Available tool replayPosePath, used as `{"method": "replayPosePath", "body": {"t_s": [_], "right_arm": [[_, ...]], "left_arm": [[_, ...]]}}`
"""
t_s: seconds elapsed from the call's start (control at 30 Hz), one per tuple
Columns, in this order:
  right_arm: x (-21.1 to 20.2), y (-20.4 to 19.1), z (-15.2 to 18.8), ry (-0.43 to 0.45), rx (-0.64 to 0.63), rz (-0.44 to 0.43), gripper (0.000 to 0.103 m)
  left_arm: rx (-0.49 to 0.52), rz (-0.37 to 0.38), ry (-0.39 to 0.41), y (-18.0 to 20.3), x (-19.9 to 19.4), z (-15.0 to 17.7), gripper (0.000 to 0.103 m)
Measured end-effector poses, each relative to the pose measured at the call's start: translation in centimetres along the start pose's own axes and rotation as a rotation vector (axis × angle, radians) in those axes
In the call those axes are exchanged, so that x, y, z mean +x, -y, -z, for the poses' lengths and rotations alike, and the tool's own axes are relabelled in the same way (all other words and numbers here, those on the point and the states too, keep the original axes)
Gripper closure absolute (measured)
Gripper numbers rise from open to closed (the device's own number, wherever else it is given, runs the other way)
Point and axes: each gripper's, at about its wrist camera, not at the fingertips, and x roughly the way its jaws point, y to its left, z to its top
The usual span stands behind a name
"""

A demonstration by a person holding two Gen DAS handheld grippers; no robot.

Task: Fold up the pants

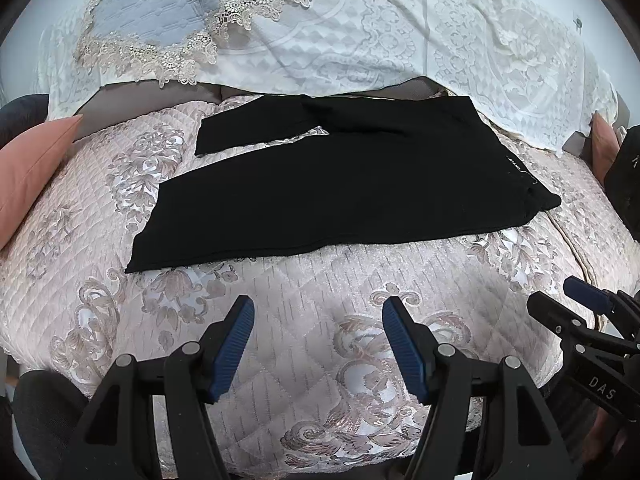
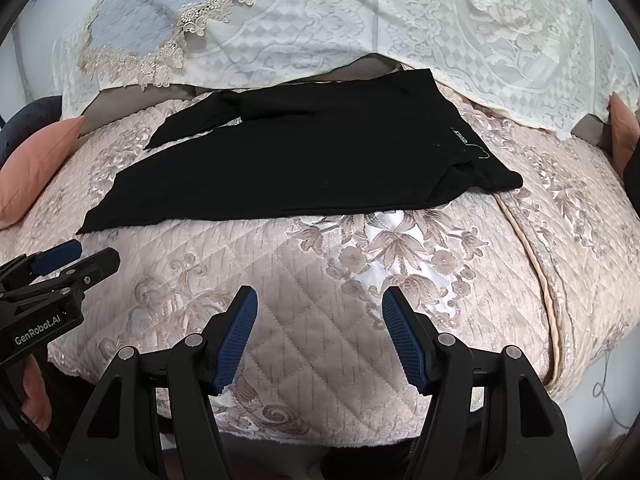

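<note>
Black pants lie spread flat across the far part of a quilted pink floral sofa cover, waistband toward its right edge, while the left gripper and right gripper hover above its near edge, both with fingers apart, empty.

White letters reading "STAND" run along the waistband of the black fabric pants. The left tongs body reads "GenRobot.AI"; the right tongs body reads "DAS".
</note>
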Motion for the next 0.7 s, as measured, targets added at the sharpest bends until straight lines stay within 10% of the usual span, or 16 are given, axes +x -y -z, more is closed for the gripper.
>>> {"method": "replayPosePath", "body": {"t_s": [0.7], "right_arm": [[0.19,-0.34,-0.13,-0.003,-0.011,-0.003,0.038]], "left_arm": [[0.026,0.002,-0.006,0.19,0.21,0.31,0.033]]}}
